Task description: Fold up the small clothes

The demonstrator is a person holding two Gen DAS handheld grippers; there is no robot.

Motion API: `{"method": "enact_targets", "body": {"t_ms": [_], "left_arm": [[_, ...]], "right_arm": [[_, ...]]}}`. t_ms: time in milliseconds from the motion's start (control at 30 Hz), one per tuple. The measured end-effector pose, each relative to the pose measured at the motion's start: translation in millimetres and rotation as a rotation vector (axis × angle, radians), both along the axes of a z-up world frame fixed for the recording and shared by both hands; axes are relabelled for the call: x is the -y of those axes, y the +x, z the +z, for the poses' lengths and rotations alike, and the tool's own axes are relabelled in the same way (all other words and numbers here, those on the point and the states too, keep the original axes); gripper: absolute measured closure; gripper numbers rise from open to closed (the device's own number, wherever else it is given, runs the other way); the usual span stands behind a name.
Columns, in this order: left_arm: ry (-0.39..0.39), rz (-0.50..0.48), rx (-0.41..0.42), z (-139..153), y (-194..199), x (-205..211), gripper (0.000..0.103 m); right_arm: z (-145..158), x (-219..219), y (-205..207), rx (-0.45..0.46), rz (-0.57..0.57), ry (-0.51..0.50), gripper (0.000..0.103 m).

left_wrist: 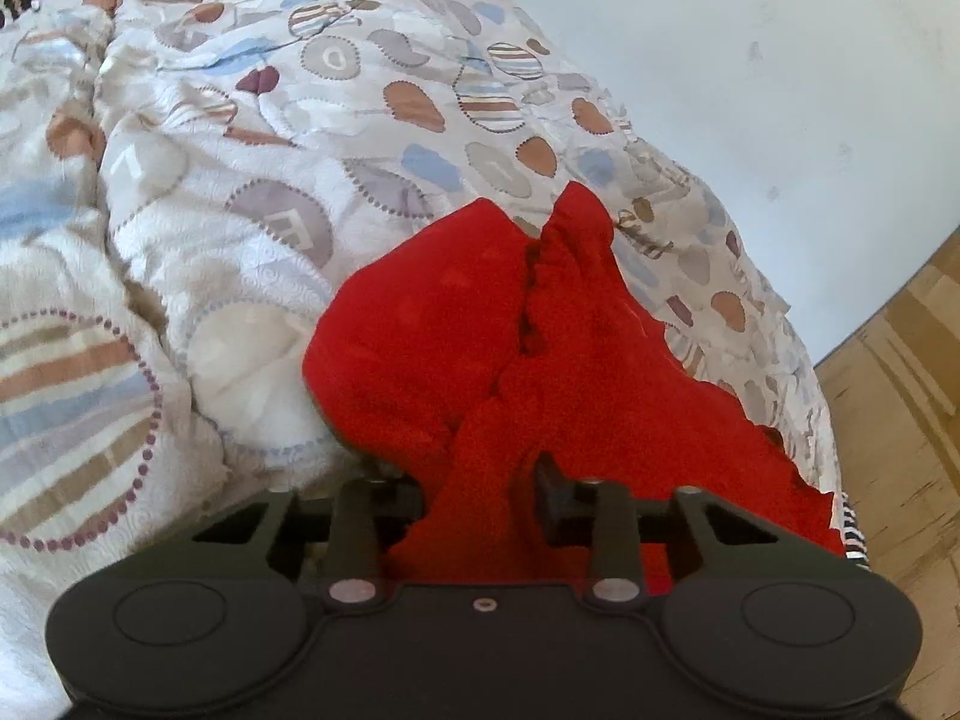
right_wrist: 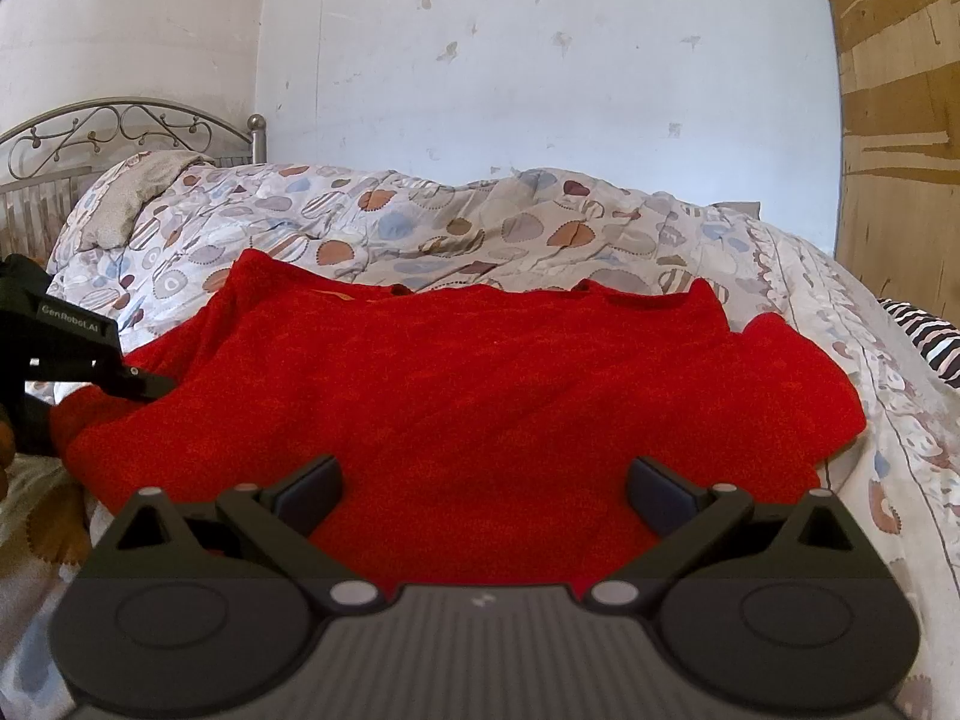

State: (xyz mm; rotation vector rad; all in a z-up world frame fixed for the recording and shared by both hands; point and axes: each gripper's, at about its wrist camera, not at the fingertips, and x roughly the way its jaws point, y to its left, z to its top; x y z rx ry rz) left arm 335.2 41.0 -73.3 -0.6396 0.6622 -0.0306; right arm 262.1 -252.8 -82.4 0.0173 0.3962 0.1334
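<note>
Bed (right_wrist: 540,210): patterned quilt. Red garment (right_wrist: 468,396) is spread ahead of the wide-open right gripper (right_wrist: 486,486); its corner is clamped between the left gripper (left_wrist: 486,480) fingers. Risk: fabric could bunch if only that corner is pulled.

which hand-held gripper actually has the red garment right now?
The left hand-held gripper: its fingers are shut on a bunched edge of the red garment. The right hand-held gripper hangs over the garment with fingers spread wide, gripping nothing.
</note>
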Motion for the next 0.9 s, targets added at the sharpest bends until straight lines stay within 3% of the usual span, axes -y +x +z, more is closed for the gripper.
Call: {"method": "enact_targets", "body": {"t_ms": [200,367,467,567,700,833,900], "left_arm": [[0.082,-0.038,0.021,21.6,2.0,11.4,0.077],[0.122,-0.079,0.059,41.3,1.9,17.5,0.081],[0.148,-0.093,0.068,54.7,5.3,25.1,0.083],[0.224,-0.131,0.111,77.8,8.3,47.2,0.083],[0.328,-0.283,0.210,112.2,8.7,98.6,0.083],[0.402,-0.439,0.242,130.2,9.1,161.5,0.084],[0.427,-0.534,0.259,129.4,2.2,195.3,0.088]], "right_arm": [[4.0,2.1,3.2,-0.021,0.001,0.006,0.000],[33.0,16.6,14.6,-0.144,0.039,0.030,0.000],[53.0,36.3,-1.7,-0.110,-0.011,0.072,0.000],[66.4,60.3,-27.4,-0.073,-0.030,0.095,0.000],[74.0,91.5,-63.7,-0.041,-0.088,0.064,0.000],[67.1,114.7,-85.0,-0.102,-0.240,-0.013,0.000],[62.3,127.8,-95.1,-0.118,-0.294,-0.003,0.000]]}}
